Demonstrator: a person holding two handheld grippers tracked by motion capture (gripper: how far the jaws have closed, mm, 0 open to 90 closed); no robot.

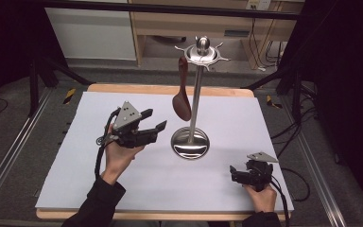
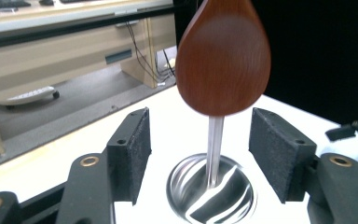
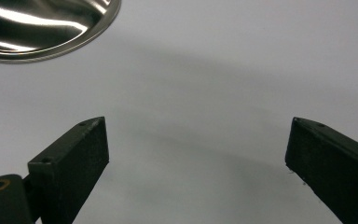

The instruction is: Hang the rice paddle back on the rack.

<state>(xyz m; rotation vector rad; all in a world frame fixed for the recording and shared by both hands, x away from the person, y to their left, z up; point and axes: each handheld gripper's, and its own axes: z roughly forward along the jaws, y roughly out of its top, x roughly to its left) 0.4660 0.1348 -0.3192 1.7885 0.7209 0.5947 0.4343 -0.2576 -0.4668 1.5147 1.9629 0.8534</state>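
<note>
The table point(image 1: 123, 189), covered in white, carries a tall steel rack point(image 1: 196, 90) at its centre, standing on a round base so utensils can hang clear of the surface. A brown wooden spoon point(image 1: 183, 94) hangs bowl-down from one hook of the rack's crown, at about 9 o'clock of the pole, likely the thing being hung. The left gripper point(image 1: 153, 120) sits at 9 o'clock of the base, aimed at the spoon, fingers point(image 2: 137, 144) wide with nothing between them; the spoon bowl floats above and beyond them, untouched, which suggests a release. The right gripper point(image 1: 235, 174) rests low at 4 o'clock of the base, fingers point(image 3: 81, 154) spread wide over bare table, seemingly parked. Hard to read: the hook contact at the spoon's handle is too small to tell, the left gripper view cuts off the handle, and the spoon's bowl hides part of the pole.
</note>
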